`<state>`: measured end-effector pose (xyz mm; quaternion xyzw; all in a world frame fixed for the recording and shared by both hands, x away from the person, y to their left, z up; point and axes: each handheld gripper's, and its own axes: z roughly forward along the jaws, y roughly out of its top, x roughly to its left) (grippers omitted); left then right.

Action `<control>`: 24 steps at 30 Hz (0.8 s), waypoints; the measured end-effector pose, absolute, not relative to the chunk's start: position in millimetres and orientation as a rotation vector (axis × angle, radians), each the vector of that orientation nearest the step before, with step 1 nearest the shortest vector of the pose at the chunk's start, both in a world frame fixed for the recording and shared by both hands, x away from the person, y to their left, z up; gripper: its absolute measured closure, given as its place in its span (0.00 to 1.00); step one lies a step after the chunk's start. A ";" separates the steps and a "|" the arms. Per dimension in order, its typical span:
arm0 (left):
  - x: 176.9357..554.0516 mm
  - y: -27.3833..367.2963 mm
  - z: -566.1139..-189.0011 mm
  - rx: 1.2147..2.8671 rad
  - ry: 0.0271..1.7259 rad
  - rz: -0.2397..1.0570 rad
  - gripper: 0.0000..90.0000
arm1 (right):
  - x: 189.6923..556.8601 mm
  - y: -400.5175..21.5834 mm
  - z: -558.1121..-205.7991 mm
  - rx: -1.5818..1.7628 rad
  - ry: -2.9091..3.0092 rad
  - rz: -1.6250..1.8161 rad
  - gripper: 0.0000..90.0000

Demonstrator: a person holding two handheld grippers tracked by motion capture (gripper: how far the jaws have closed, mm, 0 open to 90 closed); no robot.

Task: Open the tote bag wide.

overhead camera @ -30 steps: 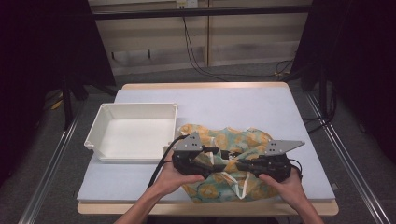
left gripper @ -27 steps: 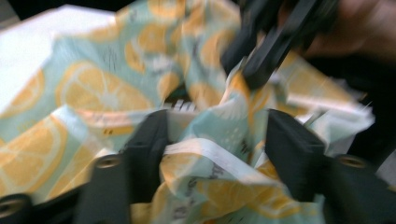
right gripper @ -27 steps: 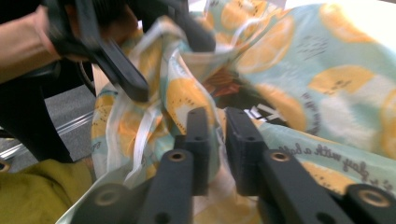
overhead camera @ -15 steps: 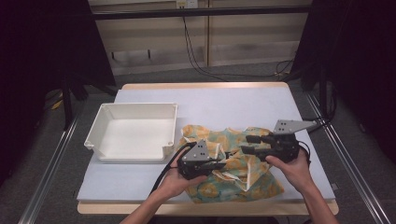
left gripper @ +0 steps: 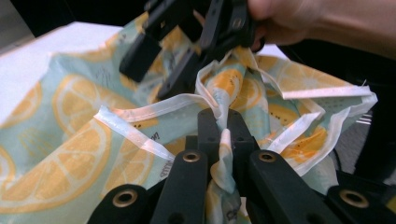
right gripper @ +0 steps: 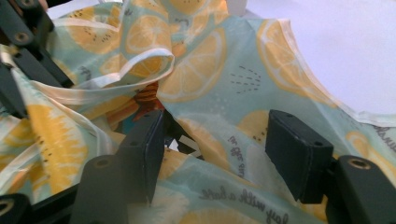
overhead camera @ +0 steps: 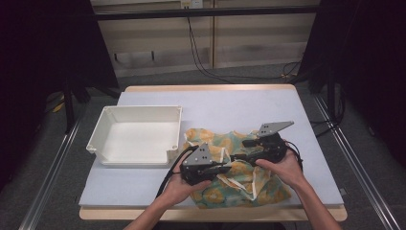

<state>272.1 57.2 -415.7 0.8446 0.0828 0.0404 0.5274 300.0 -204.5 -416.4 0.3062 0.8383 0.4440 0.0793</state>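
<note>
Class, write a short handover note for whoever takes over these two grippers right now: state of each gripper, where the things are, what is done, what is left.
Left gripper: shut on a fold of the lemon-print cloth, near its white edging.
Right gripper: jaws have just been opening; they stand apart over the cloth, pads not pressing it.
Cloth: crumpled on the table, at the near edge, right of the white tray.
Tray: holds nothing.
Done: one pinch on the cloth.
Left: probably a fresh right-hand grip, then straightening or folding the cloth; whether it goes in the tray I cannot tell.
</note>
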 end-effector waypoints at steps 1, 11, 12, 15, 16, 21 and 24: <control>271.4 56.0 -415.3 2.010 0.197 0.093 0.98 | 301.3 -203.4 -418.2 0.919 2.515 1.320 0.44; 261.7 54.6 -410.3 1.989 0.152 0.081 0.98 | 311.4 -194.8 -431.0 0.915 2.554 1.288 0.84; 260.1 54.8 -409.4 1.989 0.150 0.083 0.98 | 311.9 -194.6 -430.5 0.916 2.552 1.292 0.90; 254.2 56.0 -406.1 1.982 0.127 0.082 0.98 | 314.6 -197.1 -425.9 0.931 2.528 1.327 1.00; 251.9 57.4 -404.7 1.984 0.104 0.091 0.99 | 316.1 -199.1 -423.0 0.931 2.527 1.325 1.00; 240.9 59.7 -403.1 1.961 0.084 0.093 0.99 | 324.1 -210.1 -407.7 0.953 2.459 1.395 1.00; 232.5 58.1 -403.7 1.956 0.074 0.080 0.99 | 333.8 -217.9 -400.8 0.995 2.391 1.431 1.00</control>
